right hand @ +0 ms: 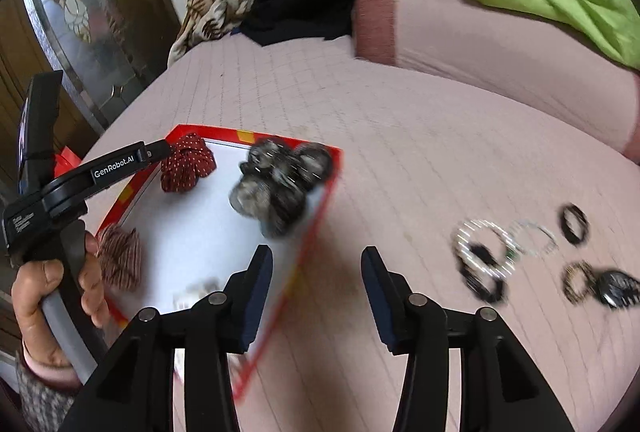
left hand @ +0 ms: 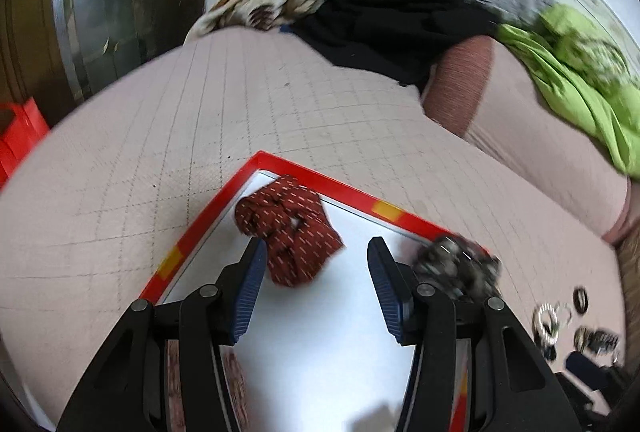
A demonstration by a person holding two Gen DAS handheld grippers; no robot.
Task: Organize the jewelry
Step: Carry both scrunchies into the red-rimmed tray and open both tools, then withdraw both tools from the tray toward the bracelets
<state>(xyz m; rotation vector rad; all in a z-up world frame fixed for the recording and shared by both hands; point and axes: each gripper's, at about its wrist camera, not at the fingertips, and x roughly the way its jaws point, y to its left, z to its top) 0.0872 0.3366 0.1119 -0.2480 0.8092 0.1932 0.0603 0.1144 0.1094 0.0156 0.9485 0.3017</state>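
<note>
Both tools stand with their blue-padded fingers parted and nothing between them. Left tool (left hand: 316, 264) hangs over the flat white tray with a red rim and yellow marks (left hand: 320, 175), which lies on a pink quilted bed cover (left hand: 240, 103). Just ahead of its left finger, inside the tray's far corner, lies the dark red scrunchie with small pale dots (left hand: 290, 228), close to the pad but not gripped. A blurred black-and-grey scrunchie (left hand: 456, 264) sits at the tray's right rim, just beyond the right finger.

Right tool (right hand: 316, 268) straddles the tray's right rim: its left finger is over the white surface, its right finger over the bed cover. That black-and-grey scrunchie lies ahead of the left finger, inside the tray near the far right corner. A brown striped scrunchie (right hand: 120, 256) rests near the tray's left rim, beside the person's hand (right hand: 48, 296) holding the left tool's handle. Well to the right of the tray, a loose cluster of rings, sparkling bangles and black hair bands (right hand: 484, 252) lies on the bed cover, apart from both tools.
</note>
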